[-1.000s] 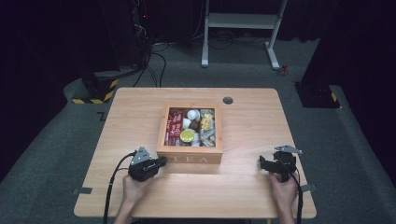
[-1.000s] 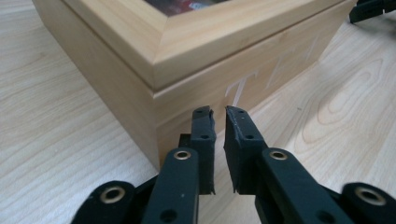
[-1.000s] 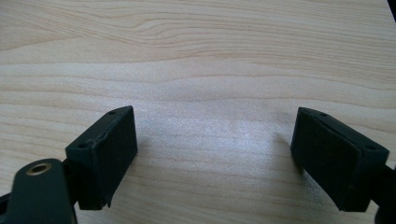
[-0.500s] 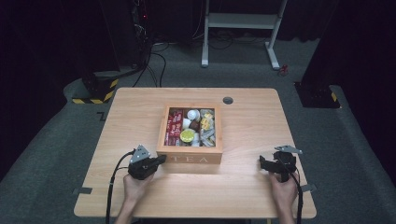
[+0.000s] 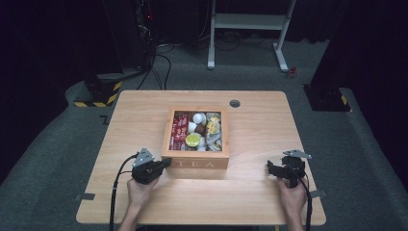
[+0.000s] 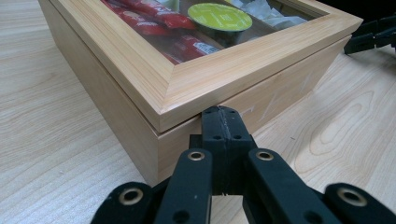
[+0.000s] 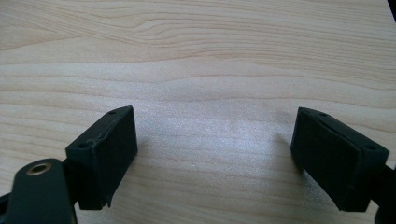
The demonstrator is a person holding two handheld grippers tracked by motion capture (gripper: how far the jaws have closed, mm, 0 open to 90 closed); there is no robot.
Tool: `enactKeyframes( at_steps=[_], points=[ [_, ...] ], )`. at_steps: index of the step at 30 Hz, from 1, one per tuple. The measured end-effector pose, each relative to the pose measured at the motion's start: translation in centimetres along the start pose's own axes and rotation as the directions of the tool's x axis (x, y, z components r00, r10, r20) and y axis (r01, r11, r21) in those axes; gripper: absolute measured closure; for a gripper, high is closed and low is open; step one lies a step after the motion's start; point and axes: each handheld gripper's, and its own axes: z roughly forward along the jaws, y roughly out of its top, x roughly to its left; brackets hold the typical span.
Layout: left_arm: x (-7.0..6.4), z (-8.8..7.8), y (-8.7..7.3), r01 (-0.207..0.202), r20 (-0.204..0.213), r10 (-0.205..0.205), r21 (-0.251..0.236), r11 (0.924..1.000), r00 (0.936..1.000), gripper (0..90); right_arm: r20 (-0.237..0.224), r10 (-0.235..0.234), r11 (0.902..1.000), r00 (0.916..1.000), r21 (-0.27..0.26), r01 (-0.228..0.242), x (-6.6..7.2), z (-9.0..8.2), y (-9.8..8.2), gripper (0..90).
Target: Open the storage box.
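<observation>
A wooden tea box [image 5: 195,163] with a glass-paned lid stands mid-table, its front marked TEA. Under the pane lie red packets [image 5: 181,127], a yellow-green capsule [image 5: 193,140] and white capsules. My left gripper [image 5: 166,162] is shut with nothing between its jaws. Its tips [image 6: 226,122] sit against the box's near corner [image 6: 163,107], just under the lid's edge. My right gripper [image 5: 272,168] rests to the right of the box, apart from it. It stands open [image 7: 215,140] over bare wood with nothing between its fingers.
The light wooden table [image 5: 139,120] has a round cable hole [image 5: 235,103] behind the box. Beyond the table, on the grey floor, stand a black base with yellow-black stripes [image 5: 98,91] and a white metal frame [image 5: 250,21].
</observation>
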Motion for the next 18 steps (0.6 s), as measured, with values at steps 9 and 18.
enactKeyframes(
  at_steps=[9, 18],
  points=[
    [-0.03, 0.01, 0.27, 0.007, 0.001, -0.007, -0.008, 0.9999, 1.0000, 90.0, 0.000, 0.000, 1.0000, 1.0000, 0.000, 0.000, 0.00, 0.00, 0.00, 14.3],
    [0.00, -0.06, 0.77, 0.015, 0.009, -0.014, -0.024, 0.9996, 0.9999, 90.0, 0.000, 0.000, 1.0000, 1.0000, 0.000, 0.000, 0.00, 0.00, 0.00, 14.3]
  ],
)
